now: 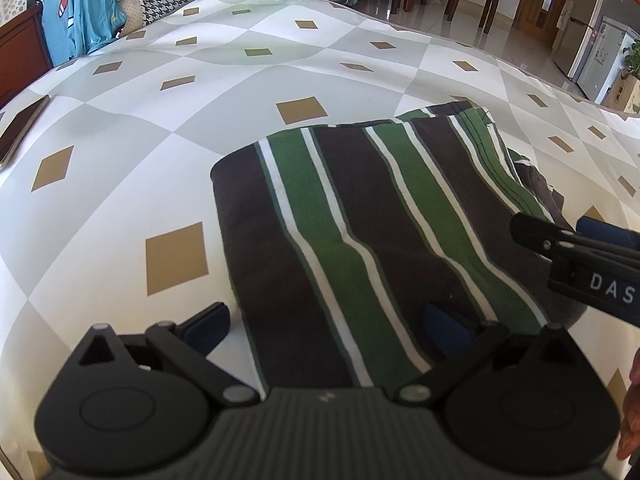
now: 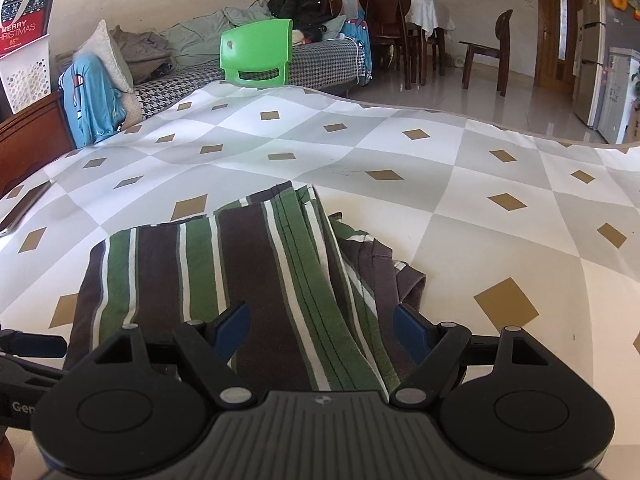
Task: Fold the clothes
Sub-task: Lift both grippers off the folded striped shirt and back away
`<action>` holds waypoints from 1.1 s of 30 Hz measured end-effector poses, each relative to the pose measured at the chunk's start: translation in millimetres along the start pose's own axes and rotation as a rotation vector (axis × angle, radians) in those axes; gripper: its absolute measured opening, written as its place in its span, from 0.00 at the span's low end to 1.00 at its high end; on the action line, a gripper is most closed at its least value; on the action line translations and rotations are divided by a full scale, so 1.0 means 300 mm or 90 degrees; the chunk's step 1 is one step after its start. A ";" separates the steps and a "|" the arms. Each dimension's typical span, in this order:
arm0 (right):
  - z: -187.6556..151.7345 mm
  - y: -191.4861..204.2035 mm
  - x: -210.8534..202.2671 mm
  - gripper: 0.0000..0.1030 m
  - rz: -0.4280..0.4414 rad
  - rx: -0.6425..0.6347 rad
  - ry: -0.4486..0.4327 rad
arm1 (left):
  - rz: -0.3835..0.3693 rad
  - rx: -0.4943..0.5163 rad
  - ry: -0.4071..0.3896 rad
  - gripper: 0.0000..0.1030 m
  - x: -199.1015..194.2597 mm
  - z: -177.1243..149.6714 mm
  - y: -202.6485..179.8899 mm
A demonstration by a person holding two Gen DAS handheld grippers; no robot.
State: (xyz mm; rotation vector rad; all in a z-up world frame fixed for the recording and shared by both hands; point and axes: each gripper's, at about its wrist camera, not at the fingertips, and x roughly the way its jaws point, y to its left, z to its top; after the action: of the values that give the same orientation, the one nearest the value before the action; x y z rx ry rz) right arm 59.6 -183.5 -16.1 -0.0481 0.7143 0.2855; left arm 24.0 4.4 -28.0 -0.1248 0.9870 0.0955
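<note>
Low in each frame, both claws gape wide, gripping nothing: left claw, right claw. Between and beyond their fingers lies the folded striped shirt (green, brown, white), mid-frame on the checkered cloth.

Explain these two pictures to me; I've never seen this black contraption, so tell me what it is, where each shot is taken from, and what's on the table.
No robot here: a person holds two hand-held grippers, each with a fisheye camera looking forward along its jaws. One picture comes from the left gripper, the other from the right gripper. Both hang with jaws open over a folded striped garment in brown, green and white, gripping nothing. It lies on a checked tablecloth with tan diamonds. A phone rests near the table's left edge. Behind stand a green chair and a sofa.
</note>
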 end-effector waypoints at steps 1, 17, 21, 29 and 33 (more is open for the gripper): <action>-0.002 -0.005 -0.004 0.74 -0.003 0.003 0.003 | 0.000 -0.003 -0.002 1.00 -0.009 0.000 0.003; -0.121 -0.035 -0.055 0.75 -0.006 -0.016 0.019 | -0.019 0.085 0.008 1.00 -0.071 -0.086 -0.092; -0.152 -0.039 -0.062 0.76 -0.005 -0.014 0.010 | 0.007 0.120 0.007 1.00 -0.060 -0.117 -0.111; -0.177 -0.022 -0.059 0.79 -0.014 -0.033 -0.020 | 0.014 0.108 0.030 1.00 -0.101 -0.137 -0.082; -0.178 -0.022 -0.053 0.84 -0.021 -0.032 -0.021 | 0.014 0.105 0.034 1.00 -0.137 -0.145 -0.069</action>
State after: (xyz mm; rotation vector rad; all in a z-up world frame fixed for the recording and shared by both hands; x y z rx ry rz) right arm 15.9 -201.1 -46.5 -0.1020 0.6732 0.2726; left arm -31.5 -23.4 -16.1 0.0352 1.0459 0.0314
